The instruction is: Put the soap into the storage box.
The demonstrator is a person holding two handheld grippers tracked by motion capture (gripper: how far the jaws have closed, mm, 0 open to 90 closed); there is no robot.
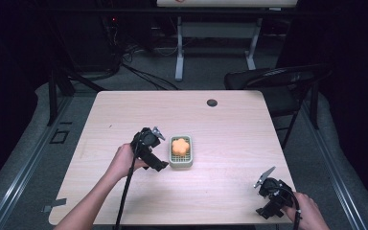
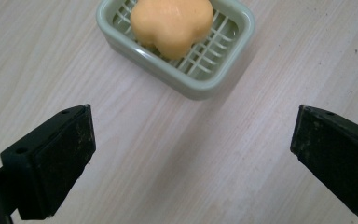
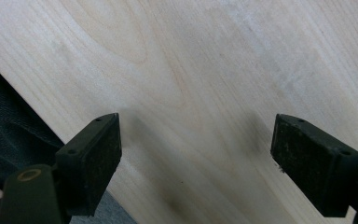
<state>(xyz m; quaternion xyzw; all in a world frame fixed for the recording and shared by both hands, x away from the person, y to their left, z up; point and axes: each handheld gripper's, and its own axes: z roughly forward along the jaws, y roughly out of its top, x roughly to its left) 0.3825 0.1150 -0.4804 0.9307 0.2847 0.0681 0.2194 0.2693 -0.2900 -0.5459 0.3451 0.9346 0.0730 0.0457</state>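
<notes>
The orange soap is sitting in the green dish mid-tabletop. The left claw is hanging released just beside it; the right claw is gaping, well apart. The soap is likely slick and firm, so gripping its lobed sides looks best.

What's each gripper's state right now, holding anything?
Left gripper: open, empty, short of the orange flower-shaped soap in the green slotted plastic dish.
Right gripper: open, empty.

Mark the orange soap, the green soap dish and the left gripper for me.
orange soap (image 2: 172, 23), left gripper view, middle of its top face.
green soap dish (image 2: 193, 84), left gripper view, its near rim.
left gripper (image 1: 159, 152), high view, midway between its open fingertips.
</notes>
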